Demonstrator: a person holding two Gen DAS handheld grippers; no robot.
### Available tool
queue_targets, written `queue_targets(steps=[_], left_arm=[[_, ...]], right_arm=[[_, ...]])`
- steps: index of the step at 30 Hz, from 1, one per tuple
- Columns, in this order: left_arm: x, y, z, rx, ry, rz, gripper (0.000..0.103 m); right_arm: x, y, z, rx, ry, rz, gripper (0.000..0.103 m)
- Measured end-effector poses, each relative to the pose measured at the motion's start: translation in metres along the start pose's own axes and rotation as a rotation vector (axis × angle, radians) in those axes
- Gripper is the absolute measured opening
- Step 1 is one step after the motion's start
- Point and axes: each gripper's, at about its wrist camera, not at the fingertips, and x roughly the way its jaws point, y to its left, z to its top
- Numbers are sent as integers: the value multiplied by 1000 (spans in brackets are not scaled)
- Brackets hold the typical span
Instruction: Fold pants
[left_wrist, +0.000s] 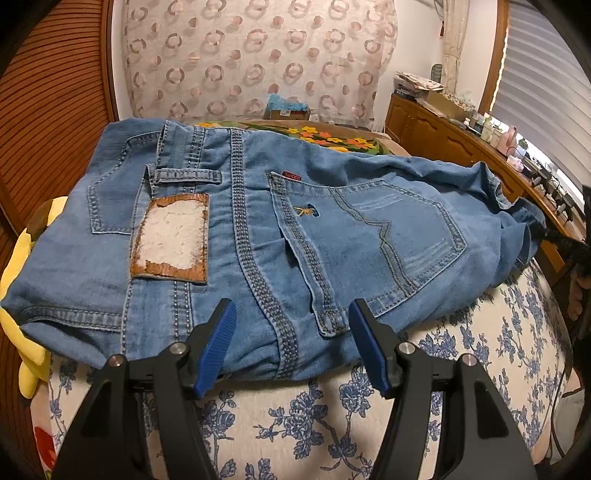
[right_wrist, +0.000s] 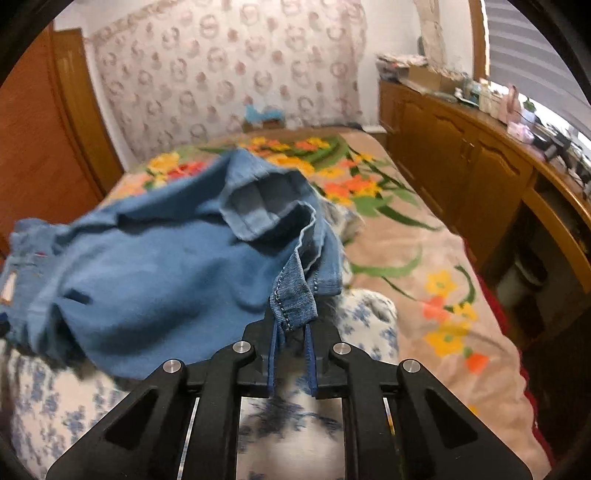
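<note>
We saw the jeans (left_wrist: 258, 229) spread across the frame's middle on the bed (left_wrist: 314, 417). Our left tool (left_wrist: 291, 328) stood wide at their near edge, gripping nothing. Our right tool (right_wrist: 291, 328) pinched a hem, lower centre.

Circle-patterned curtain (left_wrist: 258, 62) behind, wooden cabinets (right_wrist: 461, 162) at right under striped blinds (left_wrist: 546, 85), flowered bed cover (right_wrist: 406, 236).

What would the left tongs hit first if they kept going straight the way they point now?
Most likely the jeans. The open left tongs point down at the seat, the thick stitched seam lying between the pads. Depth is hard to judge; they seem just short of the denim.
</note>
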Motion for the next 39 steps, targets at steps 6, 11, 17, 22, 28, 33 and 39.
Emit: queue_targets(steps=[6, 11, 17, 22, 28, 33, 39], left_arm=[[-12, 10, -2, -19, -25, 19, 63], [-28, 30, -8, -58, -54, 59, 63], [-34, 51, -14, -96, -56, 101, 63], [-27, 63, -22, -115, -36, 138, 63], [-17, 62, -30, -105, -12, 154, 63], [-10, 59, -26, -93, -6, 156, 63], [-6, 59, -26, -90, -2, 148, 63]], right_arm=[[-15, 12, 19, -6, -66, 82, 8], [-19, 11, 30, -11, -86, 79, 8], [-17, 2, 30, 8, -66, 71, 8], [-4, -4, 18, 20, -6, 33, 8], [0, -13, 7, 38, 16, 6, 15], [9, -21, 2, 44, 53, -57, 48], [20, -37, -8, 118, 118, -31, 56]])
